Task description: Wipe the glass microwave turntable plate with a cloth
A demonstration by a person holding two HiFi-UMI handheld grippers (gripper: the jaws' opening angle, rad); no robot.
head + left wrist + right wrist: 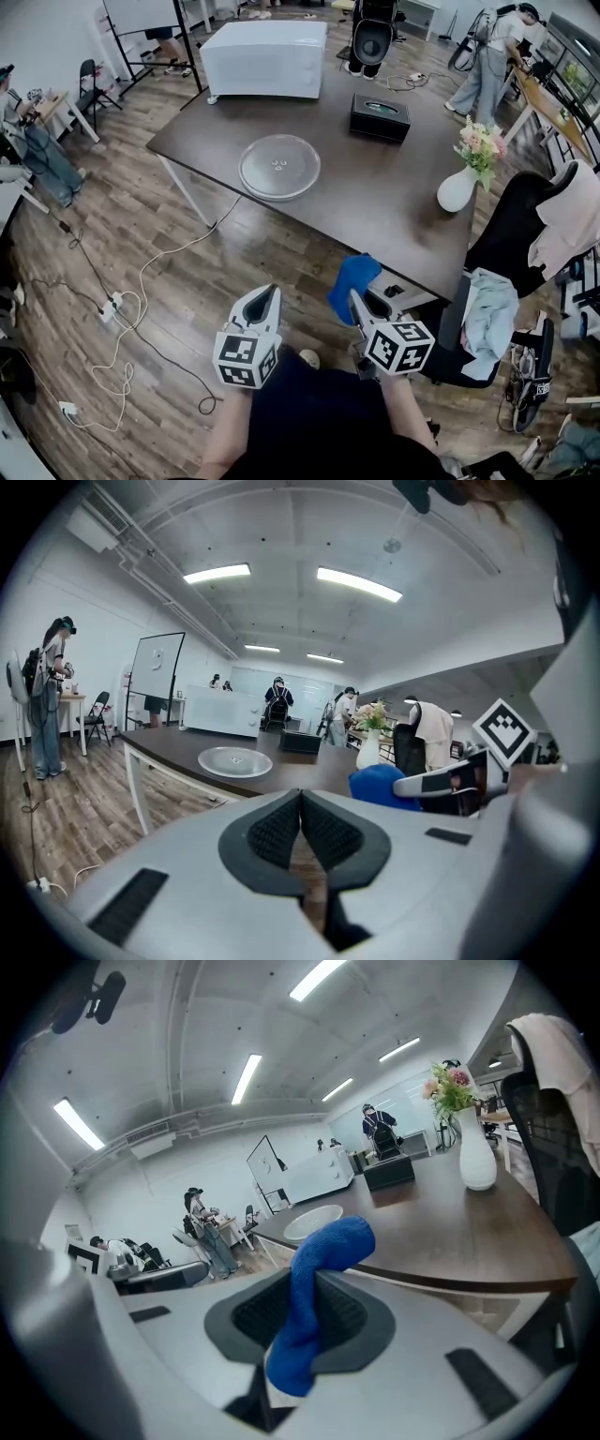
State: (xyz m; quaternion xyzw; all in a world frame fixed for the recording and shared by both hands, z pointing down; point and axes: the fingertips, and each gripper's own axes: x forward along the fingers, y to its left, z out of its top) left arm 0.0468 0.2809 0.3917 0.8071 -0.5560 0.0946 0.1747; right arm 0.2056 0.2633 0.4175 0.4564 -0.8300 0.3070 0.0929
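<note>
The clear glass turntable plate (279,167) lies flat on the dark brown table (375,206), near its left side; it also shows as a pale disc (234,760) in the left gripper view and as a plate (313,1222) beyond the cloth in the right gripper view. My right gripper (354,302) is shut on a blue cloth (352,284), which sticks up between the pads (314,1309). My left gripper (265,300) is shut with nothing in it, its pads (277,829) pressed together. Both grippers hang over the wooden floor, short of the table's near edge.
A white microwave (265,58) stands at the table's far left, a black box (380,116) at the far middle, a white vase with flowers (461,180) at the right edge. A black office chair (525,234) draped with clothes stands to the right. Cables (122,309) trail over the floor; people stand around the room.
</note>
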